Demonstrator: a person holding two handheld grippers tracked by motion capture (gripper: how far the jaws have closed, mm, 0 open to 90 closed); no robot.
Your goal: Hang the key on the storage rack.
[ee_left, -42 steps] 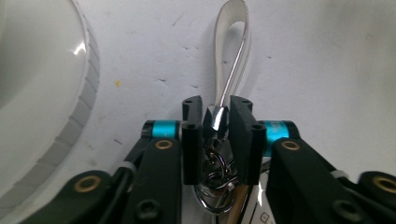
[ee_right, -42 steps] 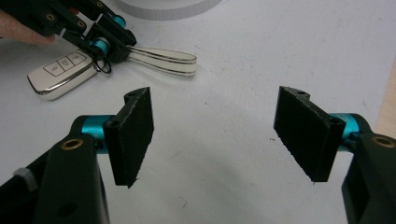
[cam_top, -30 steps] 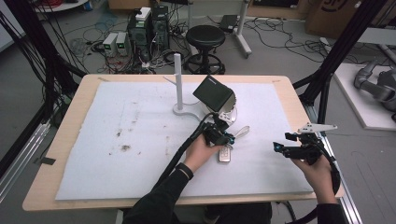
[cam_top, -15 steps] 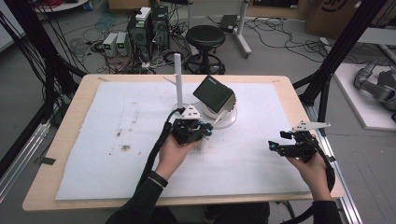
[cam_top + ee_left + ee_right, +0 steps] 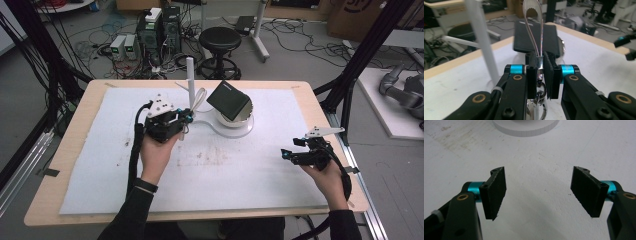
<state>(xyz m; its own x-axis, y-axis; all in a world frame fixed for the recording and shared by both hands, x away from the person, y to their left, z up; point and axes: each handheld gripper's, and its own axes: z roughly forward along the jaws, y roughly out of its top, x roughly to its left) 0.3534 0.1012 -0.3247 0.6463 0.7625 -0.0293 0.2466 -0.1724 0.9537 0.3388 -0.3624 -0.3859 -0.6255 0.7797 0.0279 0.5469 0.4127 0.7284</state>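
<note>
Left gripper view: left tongs (image 5: pixel 540 75) clamp a metal loop (image 5: pixel 533 30) above the table (image 5: pixel 90 100); right tongs (image 5: pixel 540 192) gape wide, holding nothing.

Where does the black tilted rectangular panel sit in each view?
High view: the black tilted rectangular panel is just above table centre, on a white round base.
Left gripper view: upper centre, behind the shiny loop clamped in the left gripper.
Right gripper view: the base's rim runs along the top edge, beyond the open right gripper.
Shared landmark: the white round base, in the high and right gripper views.
</note>
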